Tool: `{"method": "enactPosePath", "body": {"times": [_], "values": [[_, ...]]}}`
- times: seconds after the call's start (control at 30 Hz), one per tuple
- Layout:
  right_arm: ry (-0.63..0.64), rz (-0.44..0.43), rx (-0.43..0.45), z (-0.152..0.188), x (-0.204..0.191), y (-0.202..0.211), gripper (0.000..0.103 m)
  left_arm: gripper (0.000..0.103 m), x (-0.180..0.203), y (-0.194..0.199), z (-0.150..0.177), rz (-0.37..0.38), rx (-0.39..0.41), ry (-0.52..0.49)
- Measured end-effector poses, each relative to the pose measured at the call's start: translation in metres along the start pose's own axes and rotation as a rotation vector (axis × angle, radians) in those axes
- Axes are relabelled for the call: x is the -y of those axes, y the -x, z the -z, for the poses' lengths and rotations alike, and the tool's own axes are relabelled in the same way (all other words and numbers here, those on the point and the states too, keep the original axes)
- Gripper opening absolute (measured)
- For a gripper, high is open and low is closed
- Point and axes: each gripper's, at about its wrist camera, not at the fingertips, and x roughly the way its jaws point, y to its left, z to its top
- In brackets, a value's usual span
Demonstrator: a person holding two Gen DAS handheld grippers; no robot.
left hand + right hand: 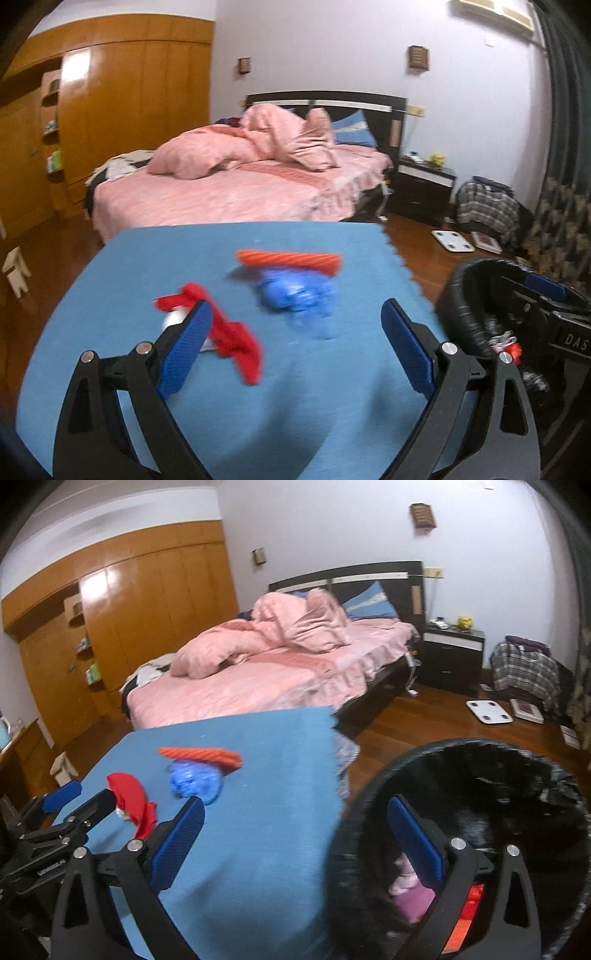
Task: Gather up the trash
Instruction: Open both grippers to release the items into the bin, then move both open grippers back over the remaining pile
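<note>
Between the blue pads of my left hand-held gripper (pixel 295 345), which stand wide apart with nothing in them, lies bare blue counter (pixel 332 387). My right hand-held gripper (pixel 295 843) is just as wide and just as empty; its right pad hangs over the mouth of the black bin (pixel 354 812), its left over the counter edge.

Down in the bin I can see pink scraps (pixel 410 890) and a red-orange piece (pixel 469 908), so some trash is already in (how much, I cannot tell, the liner is dark and blurred).

A little farther out, three or four pieces are left on the counter. Nearest is a red wrapper (pixel 229 328), just beside my left pad, with something small and white (pixel 175 318) half hidden under it. Beyond and to the right sits a crumpled blue piece (pixel 295 295), and touching its far side an orange strip (pixel 291 260). All lie well apart from the bin, which stands off the counter's right edge.

I judge the job part done: the bin holds a few items, and the red, blue and orange pieces are yet to be picked up. The red one looks like the easy next grab for my left side.

Past the counter is a bed (pixel 236 192) with pink covers, then a wooden wardrobe (pixel 129 92) against the wall.
</note>
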Motion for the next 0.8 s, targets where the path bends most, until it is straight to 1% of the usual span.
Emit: {"method": "enactPosePath", "body": {"times": [0.13,0.3,0.33,0.37,0.47,0.6,0.8], "values": [[0.026,-0.027,-0.02,0.004,-0.026,-0.019,0.097,0.09,-0.035,0.001,0.009,-0.061,-0.01,0.027],[0.06,-0.058,-0.043,0.011,-0.053,-0.039,0.097,0.09,-0.076,-0.009,0.016,-0.123,-0.045,0.068],[0.061,-0.067,-0.046,0.012,-0.057,-0.042,0.097,0.089,-0.082,-0.012,0.017,-0.131,-0.053,0.075],[0.061,-0.072,-0.048,0.013,-0.059,-0.043,0.097,0.085,-0.088,-0.015,0.018,-0.137,-0.063,0.08],[0.069,-0.071,-0.065,0.017,-0.067,-0.053,0.097,0.08,-0.102,-0.027,0.022,-0.146,-0.103,0.085],[0.08,-0.055,-0.088,0.021,-0.072,-0.065,0.097,0.076,-0.112,-0.037,0.027,-0.138,-0.131,0.104],[0.098,-0.049,-0.117,0.027,-0.074,-0.075,0.097,0.069,-0.115,-0.058,0.027,-0.101,-0.177,0.129]]}}
